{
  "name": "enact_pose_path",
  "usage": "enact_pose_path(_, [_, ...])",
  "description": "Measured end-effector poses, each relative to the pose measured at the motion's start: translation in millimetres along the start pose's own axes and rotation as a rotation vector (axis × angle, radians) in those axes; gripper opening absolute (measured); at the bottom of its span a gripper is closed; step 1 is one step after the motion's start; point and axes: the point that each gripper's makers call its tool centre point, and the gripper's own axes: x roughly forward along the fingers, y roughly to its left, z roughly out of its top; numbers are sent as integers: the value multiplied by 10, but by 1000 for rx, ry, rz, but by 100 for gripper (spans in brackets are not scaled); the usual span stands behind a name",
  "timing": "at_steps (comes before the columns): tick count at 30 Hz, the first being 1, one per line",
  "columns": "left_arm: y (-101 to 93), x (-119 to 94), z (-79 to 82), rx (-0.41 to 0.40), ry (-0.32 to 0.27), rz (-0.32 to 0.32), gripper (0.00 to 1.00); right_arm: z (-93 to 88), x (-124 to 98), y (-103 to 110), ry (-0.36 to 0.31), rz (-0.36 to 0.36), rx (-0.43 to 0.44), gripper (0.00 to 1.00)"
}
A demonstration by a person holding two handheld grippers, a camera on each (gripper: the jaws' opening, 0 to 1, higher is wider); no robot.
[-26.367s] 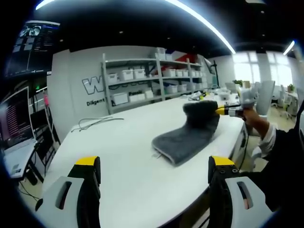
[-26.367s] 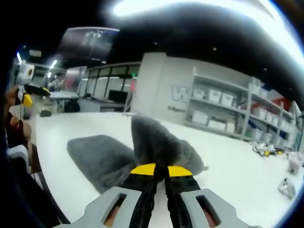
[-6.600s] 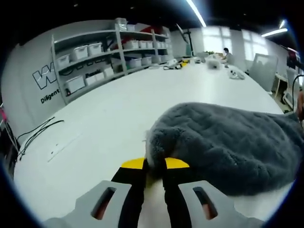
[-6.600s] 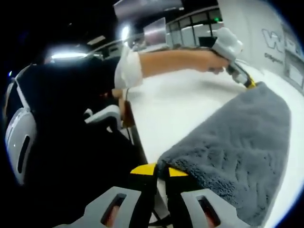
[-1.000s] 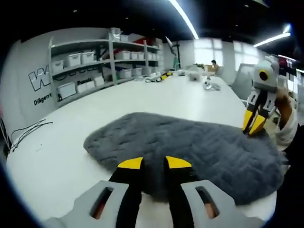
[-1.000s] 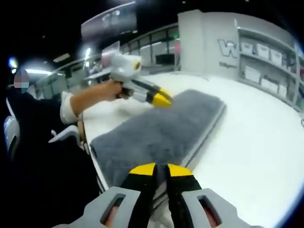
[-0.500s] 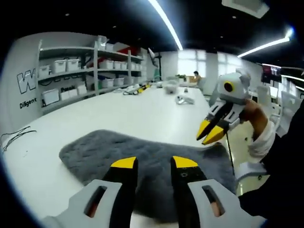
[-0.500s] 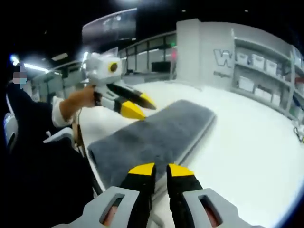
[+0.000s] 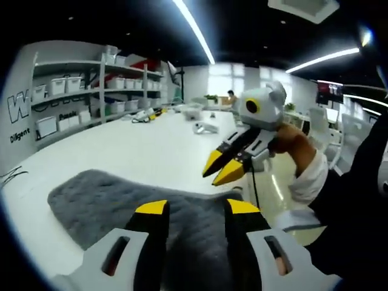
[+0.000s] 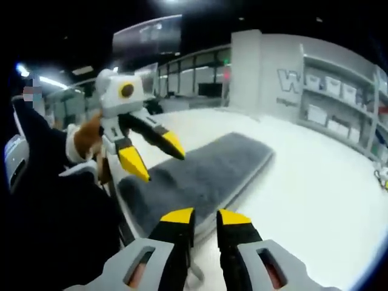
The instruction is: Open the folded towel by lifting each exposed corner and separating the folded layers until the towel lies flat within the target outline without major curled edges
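Item: 1 grey towel [image 9: 115, 206], thick pile, spread along the near edge of the white bench [image 9: 133, 145]. Soft, limp and light by its look; likely to sag, so best pinched at a corner or hem. Left gripper [image 9: 197, 208]: jaws parted, empty, raised above the towel. Right gripper [image 10: 206, 216]: jaws narrowly parted, empty, over the towel's near end.

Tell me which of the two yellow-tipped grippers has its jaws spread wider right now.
The left gripper: its yellow-tipped jaws stand well apart above the grey plush towel. The right gripper shows a narrow gap only.
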Motion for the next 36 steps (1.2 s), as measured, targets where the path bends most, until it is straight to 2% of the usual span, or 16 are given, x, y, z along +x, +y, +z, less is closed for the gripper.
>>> enact_pose_path(3, [-161,61,-5,7,5,-26,39,-17,-55,-12,-4,4,-22,13])
enact_pose_path(6, [-285,126,-16,24,10,-44,41,-73,-133,-11,16,6,-104,15])
enact_pose_path(13, [-465,251,-56,43,28,-75,47,-214,-278,85,40,57,-154,19])
enact_pose_path(18, [-508,315,-91,58,44,-73,47,-235,-340,123,25,81,-175,34])
enact_pose_path(24, [-521,413,-149,87,68,-60,46,-203,-413,189,-10,112,-186,40])
enact_pose_path(32, [-519,491,-205,123,94,-44,44,-250,-496,170,-19,110,-136,58])
enact_pose_path(36, [-516,498,-241,139,103,-32,40,-253,-542,181,-36,121,-120,71])
